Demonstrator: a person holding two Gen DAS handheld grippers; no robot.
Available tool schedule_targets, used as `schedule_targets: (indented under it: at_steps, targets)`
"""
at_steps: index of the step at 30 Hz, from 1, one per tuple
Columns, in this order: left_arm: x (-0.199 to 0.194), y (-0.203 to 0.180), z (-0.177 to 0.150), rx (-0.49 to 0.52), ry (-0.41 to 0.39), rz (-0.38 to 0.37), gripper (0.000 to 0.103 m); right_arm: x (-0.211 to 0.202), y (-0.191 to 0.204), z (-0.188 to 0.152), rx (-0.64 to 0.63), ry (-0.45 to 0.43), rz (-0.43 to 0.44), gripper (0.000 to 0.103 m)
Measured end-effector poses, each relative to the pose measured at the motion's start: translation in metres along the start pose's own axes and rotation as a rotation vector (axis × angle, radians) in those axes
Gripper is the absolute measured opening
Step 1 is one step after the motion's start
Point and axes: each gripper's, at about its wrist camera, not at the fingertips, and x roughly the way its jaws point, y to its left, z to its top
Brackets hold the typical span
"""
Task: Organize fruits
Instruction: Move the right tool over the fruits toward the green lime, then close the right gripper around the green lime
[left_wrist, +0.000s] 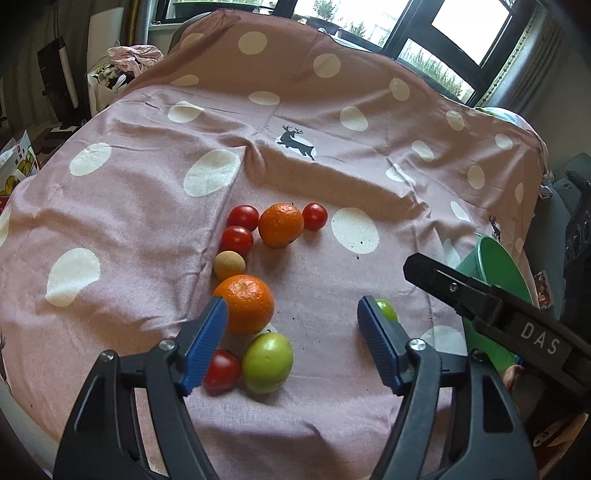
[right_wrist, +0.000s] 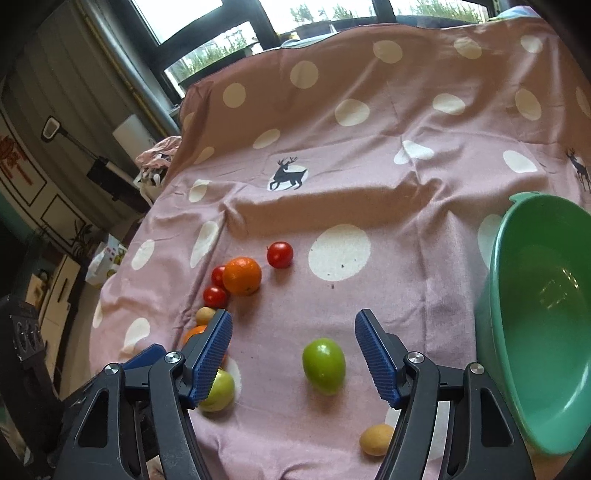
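On the pink dotted cloth (left_wrist: 129, 206) lie two oranges (left_wrist: 280, 225) (left_wrist: 245, 304), several red tomatoes (left_wrist: 242, 218), a tan fruit (left_wrist: 229, 264) and a green fruit (left_wrist: 267, 362). My left gripper (left_wrist: 293, 310) hovers open above the near orange and this green fruit, its blue pads touching neither. In the right wrist view, my right gripper (right_wrist: 293, 321) is open with another green fruit (right_wrist: 324, 365) lying between its fingers, untouched. A second tan fruit (right_wrist: 376, 439) sits by the right finger. A green bowl (right_wrist: 495, 280) stands empty at the right.
The right gripper's black housing (left_wrist: 480, 306) crosses in front of the bowl (left_wrist: 495, 254) in the left wrist view. The cloth drops off at its left edge toward bags and clutter (right_wrist: 107, 258) on the floor. Windows (left_wrist: 469, 26) stand behind.
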Motion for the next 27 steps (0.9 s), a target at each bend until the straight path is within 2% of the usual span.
schedule_targets:
  at_steps: [4, 7, 11, 15, 27]
  targets:
    - [0.003, -0.012, -0.003, 0.033, 0.010, -0.020, 0.069, -0.001, -0.019, -0.007, 0.077, -0.003, 0.038, 0.068]
    - [0.005, -0.022, -0.003, 0.054, 0.001, -0.030, 0.069, 0.000, -0.030, -0.009, 0.127, 0.002, 0.022, 0.058]
    - [0.013, -0.032, -0.005, 0.066, 0.025, -0.087, 0.066, -0.002, -0.033, -0.009, 0.132, -0.006, 0.030, 0.057]
    - [0.020, -0.042, -0.010, 0.100, 0.030, -0.063, 0.065, -0.001, -0.035, -0.011, 0.138, -0.009, 0.034, 0.057]
    - [0.037, -0.048, -0.016, 0.098, 0.075, -0.104, 0.063, 0.011, -0.043, -0.018, 0.179, 0.037, 0.034, 0.057]
